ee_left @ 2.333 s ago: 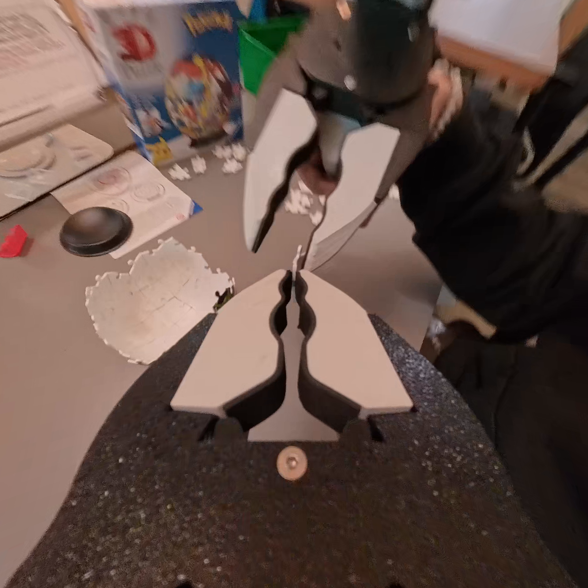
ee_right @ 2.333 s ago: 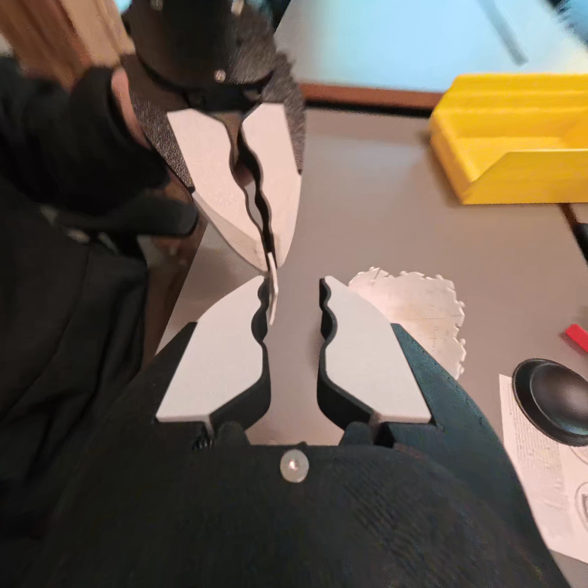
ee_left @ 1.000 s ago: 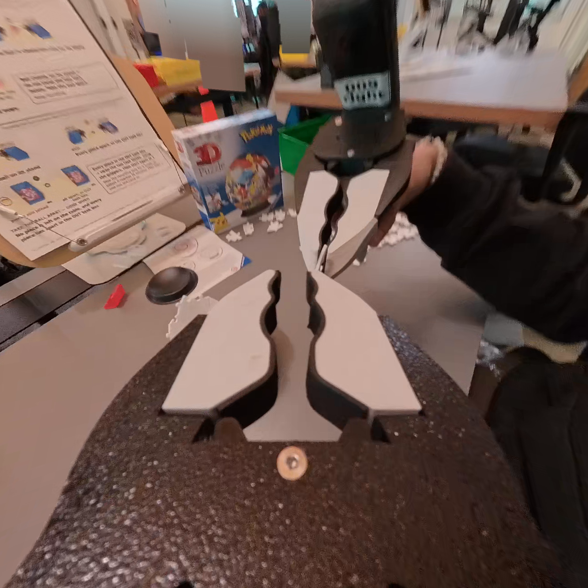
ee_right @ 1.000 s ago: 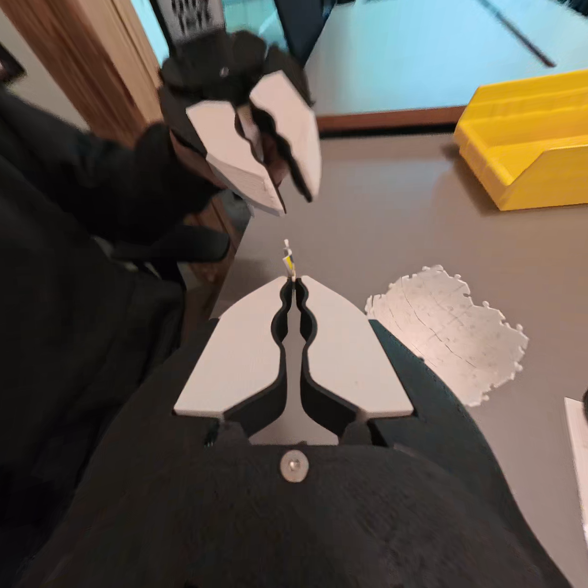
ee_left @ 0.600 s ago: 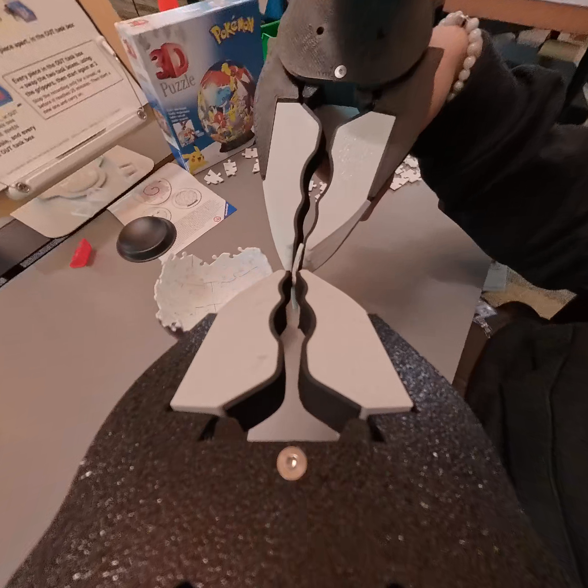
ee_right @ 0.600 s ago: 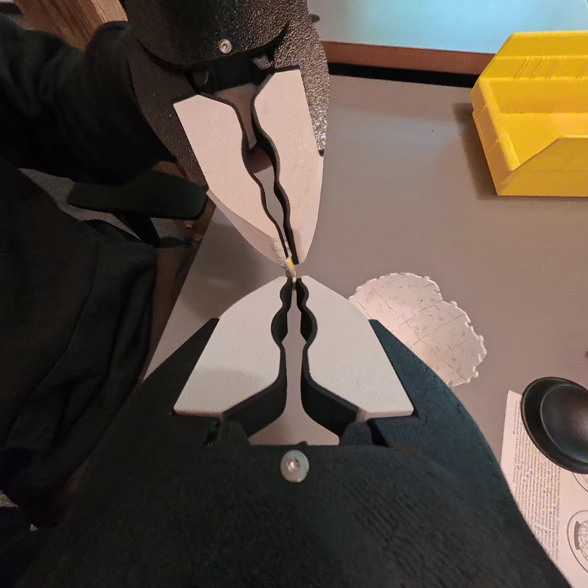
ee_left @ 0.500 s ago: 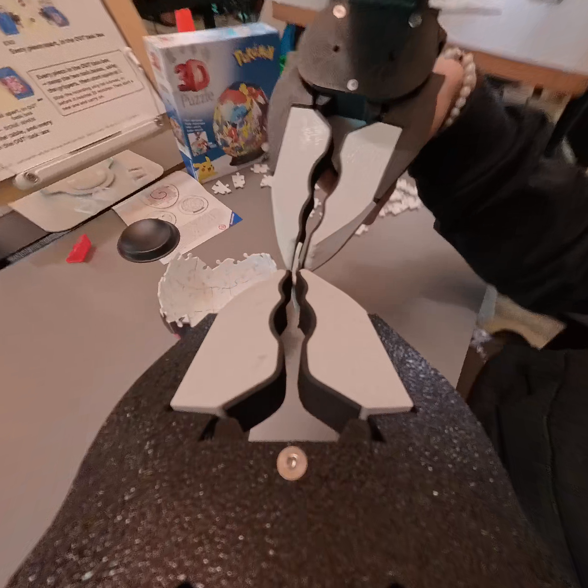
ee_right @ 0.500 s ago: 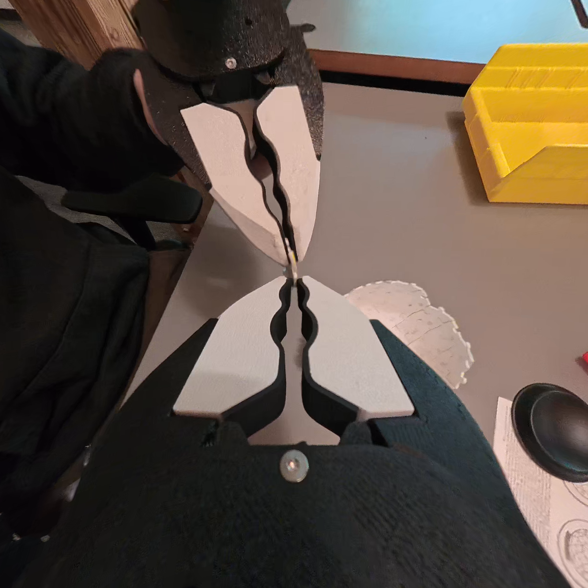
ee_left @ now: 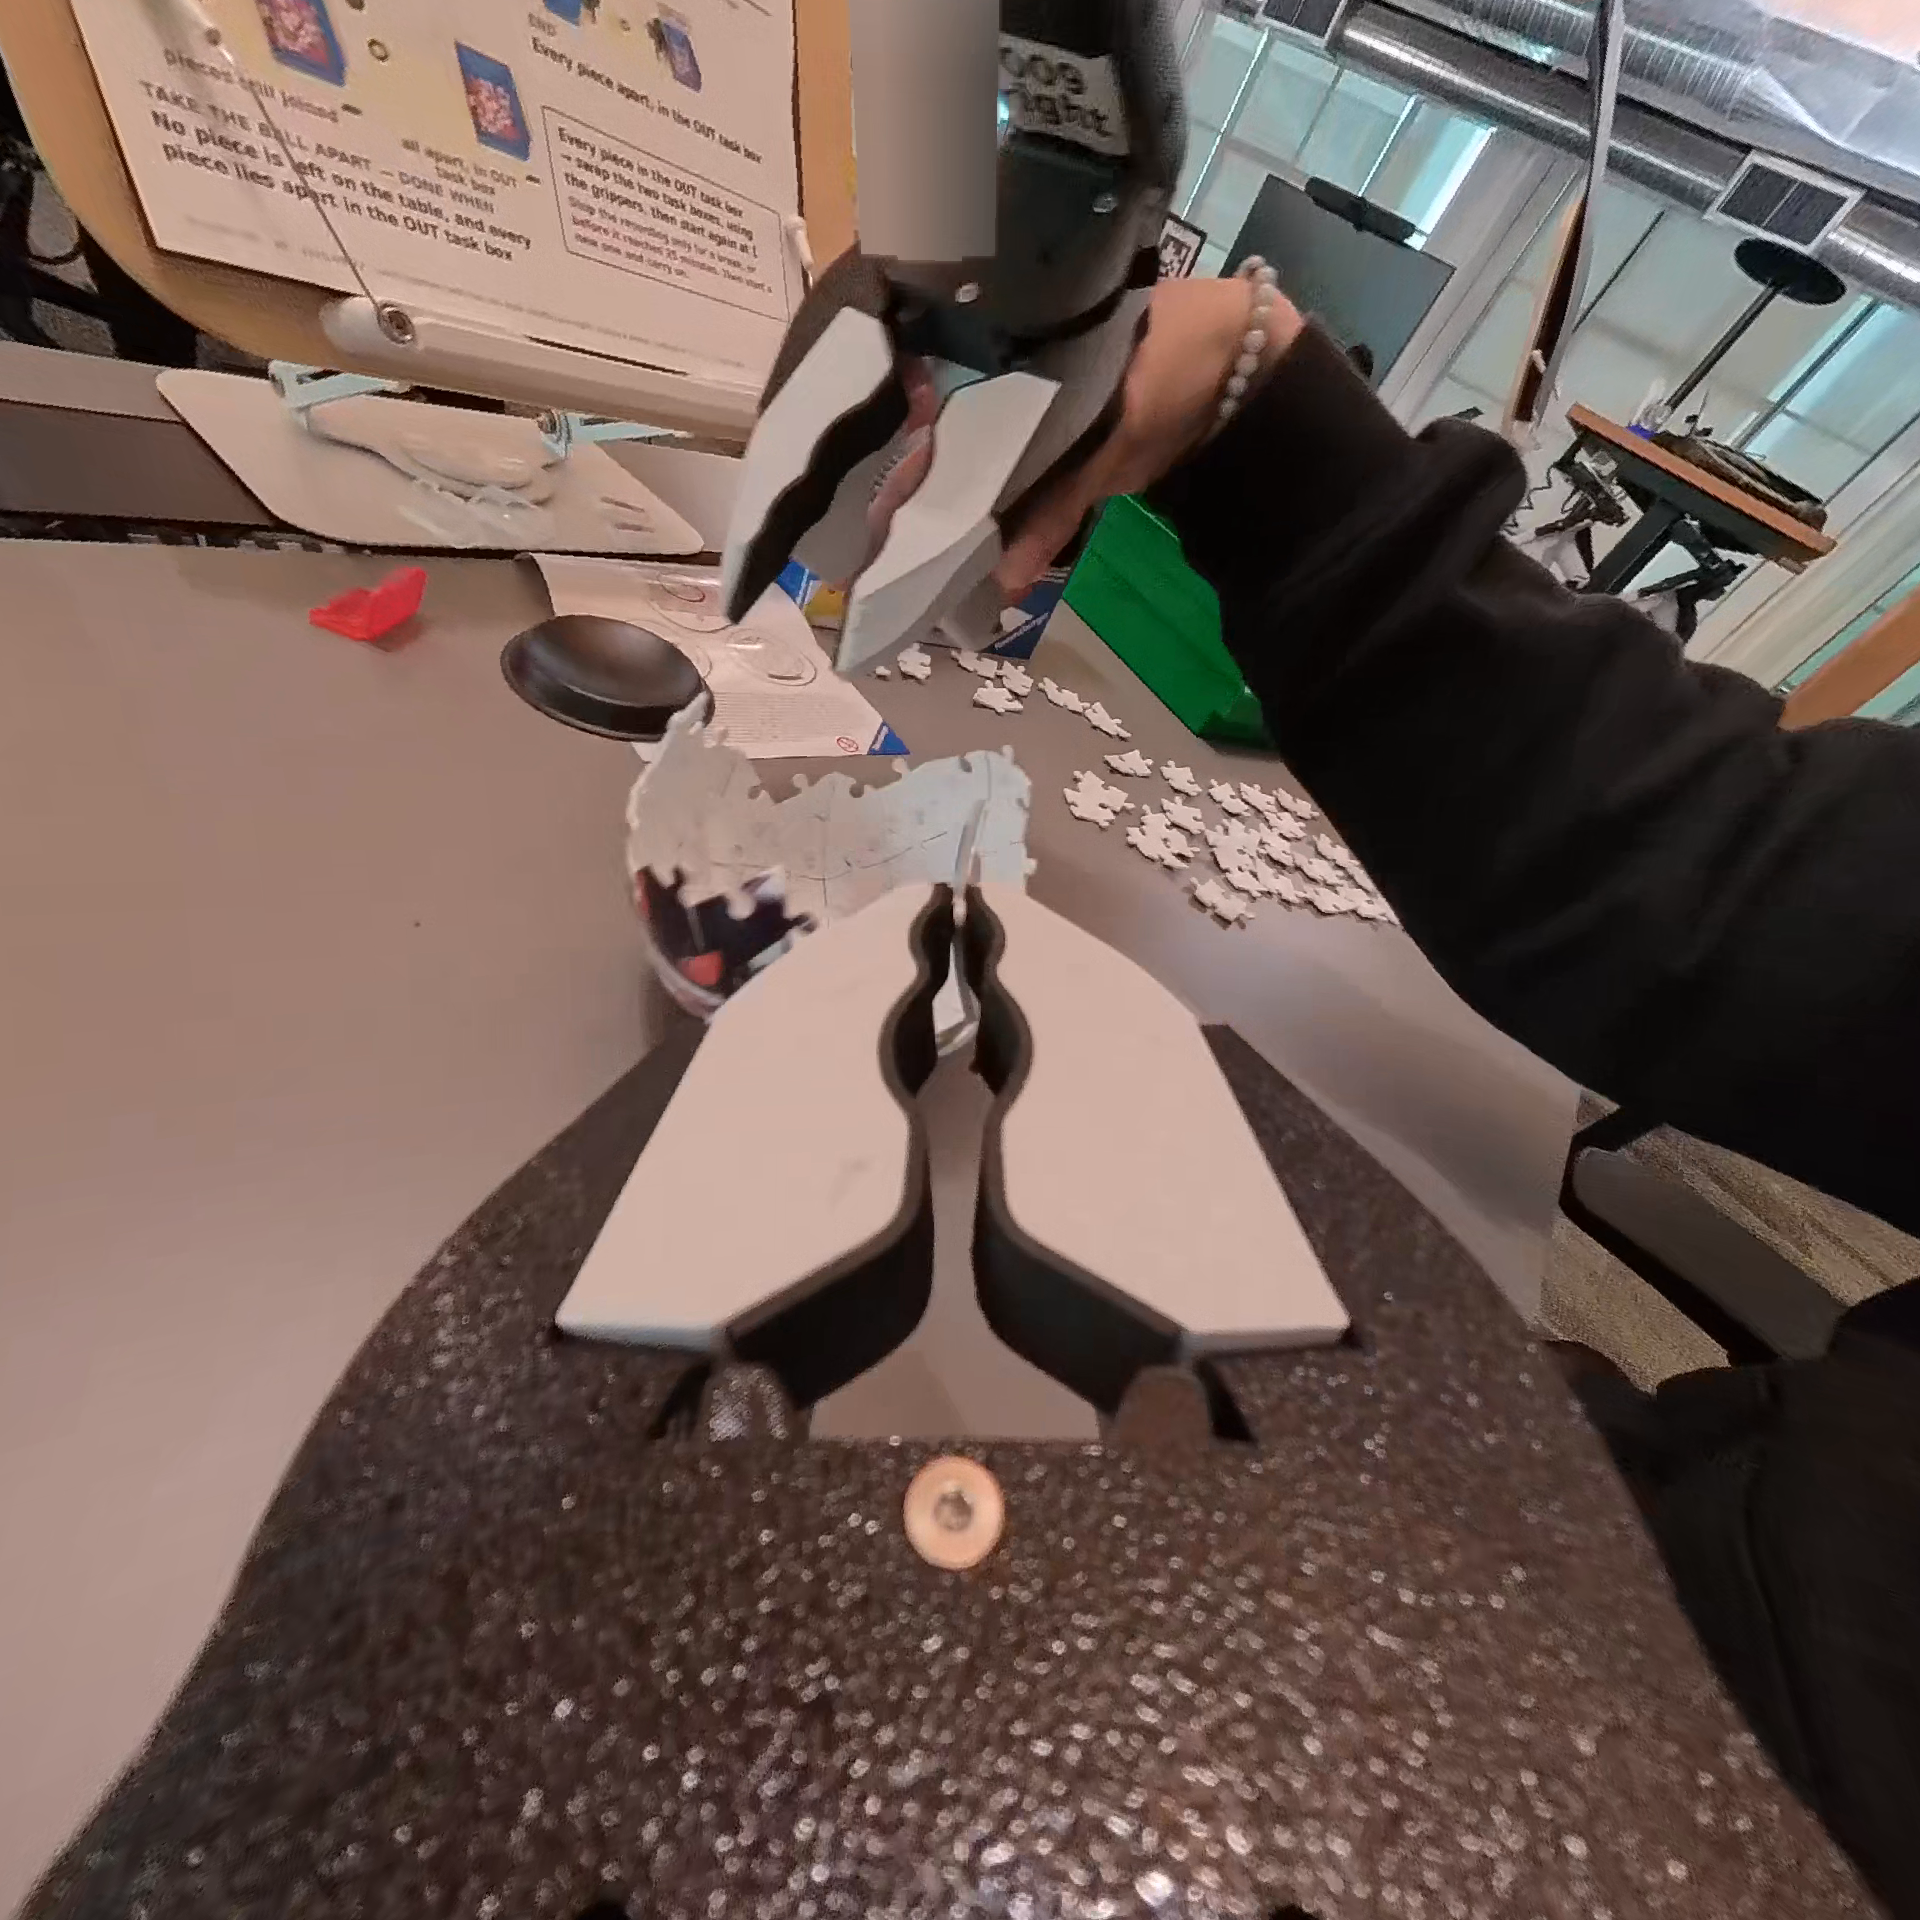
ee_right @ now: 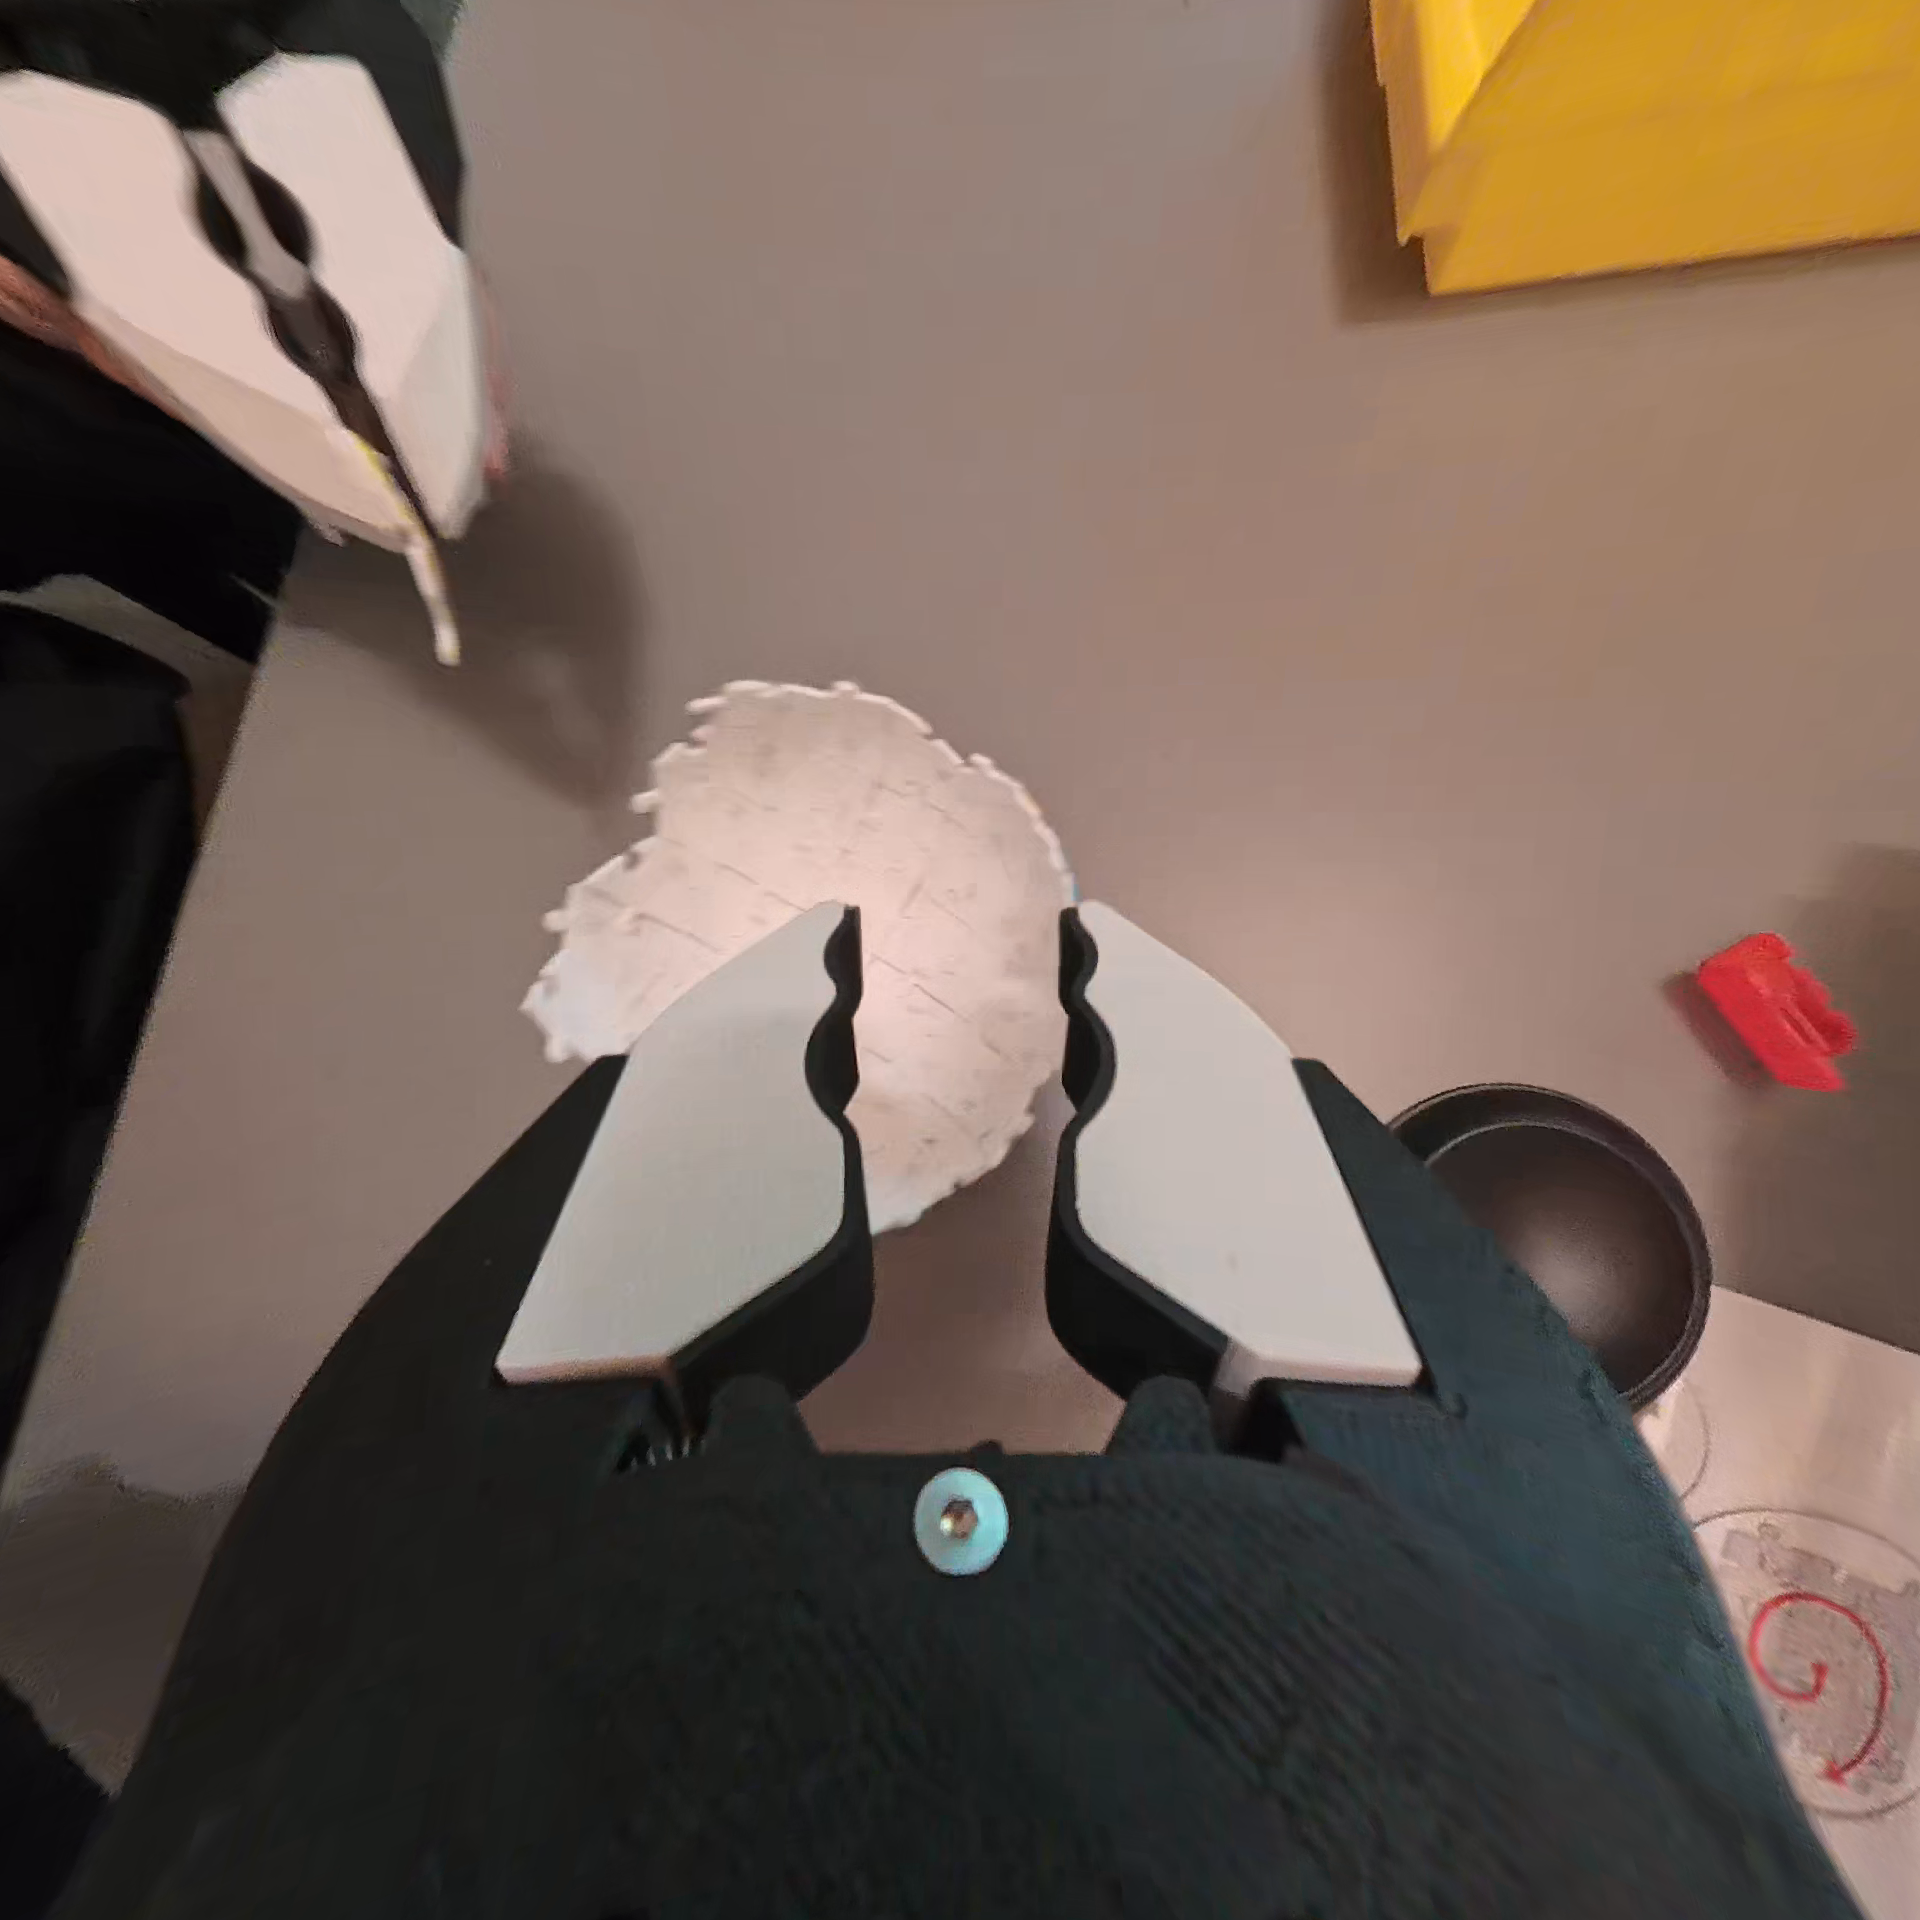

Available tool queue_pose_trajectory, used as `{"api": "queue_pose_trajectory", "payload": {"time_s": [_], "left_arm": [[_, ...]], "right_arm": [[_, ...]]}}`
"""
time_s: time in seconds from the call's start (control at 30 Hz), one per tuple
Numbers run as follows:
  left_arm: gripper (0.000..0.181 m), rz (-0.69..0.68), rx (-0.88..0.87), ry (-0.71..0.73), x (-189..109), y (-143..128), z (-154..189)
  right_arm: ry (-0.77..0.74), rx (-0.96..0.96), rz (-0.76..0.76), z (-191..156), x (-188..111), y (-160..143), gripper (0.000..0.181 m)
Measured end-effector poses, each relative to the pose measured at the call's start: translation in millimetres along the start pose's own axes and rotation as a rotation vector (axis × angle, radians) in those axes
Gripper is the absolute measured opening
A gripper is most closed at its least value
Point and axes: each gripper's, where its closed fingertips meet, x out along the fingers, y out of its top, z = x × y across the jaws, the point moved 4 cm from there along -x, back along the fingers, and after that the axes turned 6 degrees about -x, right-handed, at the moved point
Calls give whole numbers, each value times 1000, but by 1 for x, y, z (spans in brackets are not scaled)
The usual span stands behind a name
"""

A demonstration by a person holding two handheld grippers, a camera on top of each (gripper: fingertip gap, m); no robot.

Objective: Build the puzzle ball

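Note:
My left gripper (ee_left: 958,902) is shut on a small puzzle piece (ee_left: 954,1010), seen edge-on between its tips. It also shows at the top left of the right wrist view (ee_right: 416,520), with the piece (ee_right: 436,603) sticking out below. The partly built ball, a white curved shell (ee_left: 862,821) of joined pieces, rests on the grey table just beyond my left fingertips. My right gripper (ee_right: 958,920) is open and empty, looking down over the shell (ee_right: 810,821). In the left wrist view it (ee_left: 792,636) hangs above and behind the shell.
Several loose white pieces (ee_left: 1226,831) lie right of the shell. A black stand dish (ee_left: 603,665) (ee_right: 1558,1226), an instruction sheet (ee_left: 800,707) and a red part (ee_right: 1766,1023) lie nearby. A yellow bin (ee_right: 1662,135) and a green bin (ee_left: 1143,623) stand at the table's sides. A black sleeve (ee_left: 1558,727) crosses the right. One gripper's finger ends stand about 12 cm off the other's.
Both grippers were tip to tip, shut on the piece. My right gripper has opened, let go and drawn away over the shell. My left gripper keeps the piece and now points at the shell.

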Motion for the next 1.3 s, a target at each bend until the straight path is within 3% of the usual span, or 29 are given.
{"api": "queue_pose_trajectory", "payload": {"time_s": [0.23,0.4,0.57,0.93,1.1,1.3], "left_arm": [[1,-12,5,-2,4,-5,-15],[1,-23,-15,-8,7,-7,-24],[1,-28,-16,-8,8,-7,-28],[1,-45,11,-26,15,-7,-22],[1,-44,10,-19,13,-7,-24],[1,-31,12,-21,12,-2,-24]], "right_arm": [[92,-153,-32,8,38,-1,35],[28,-268,-122,14,54,-5,16],[-20,-303,-111,11,55,-4,10],[-34,-256,-131,19,63,-26,32],[-32,-234,-130,22,62,-28,8],[-83,-190,-169,13,51,-41,8]]}}
